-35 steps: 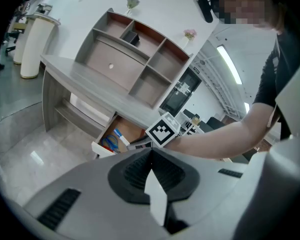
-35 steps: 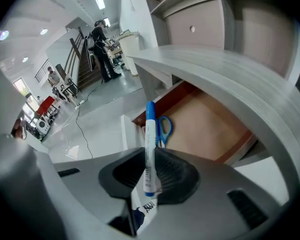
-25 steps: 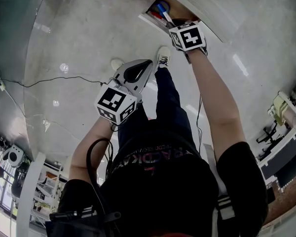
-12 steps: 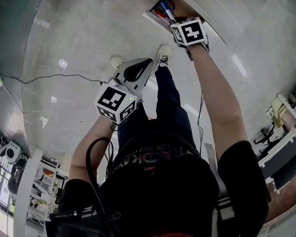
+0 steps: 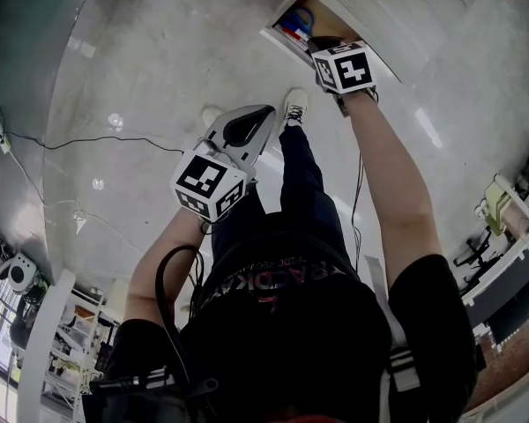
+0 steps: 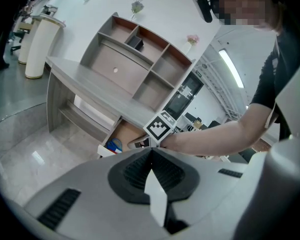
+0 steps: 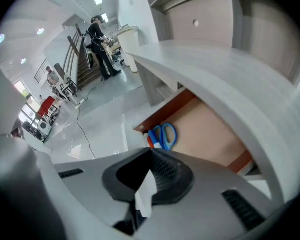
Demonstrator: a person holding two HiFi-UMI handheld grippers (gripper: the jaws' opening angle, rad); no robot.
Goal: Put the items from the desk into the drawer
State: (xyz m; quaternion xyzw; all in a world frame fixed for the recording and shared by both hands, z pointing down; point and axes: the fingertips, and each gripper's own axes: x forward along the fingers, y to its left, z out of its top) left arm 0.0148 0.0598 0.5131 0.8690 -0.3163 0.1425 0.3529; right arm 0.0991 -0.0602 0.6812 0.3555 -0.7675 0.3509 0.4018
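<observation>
One open drawer (image 7: pixel 210 126), blue scissors (image 7: pixel 165 134) inside

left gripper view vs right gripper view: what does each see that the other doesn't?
Left gripper view only: the desk's shelf unit, a white cylinder beside the desk, the person's forearm, and the right gripper over the drawer. Right gripper view only: people near a staircase, a cable on the floor, and that gripper's own jaws, which have just closed with nothing between them. Both: the desk top, the open drawer and the blue scissors in it.
</observation>
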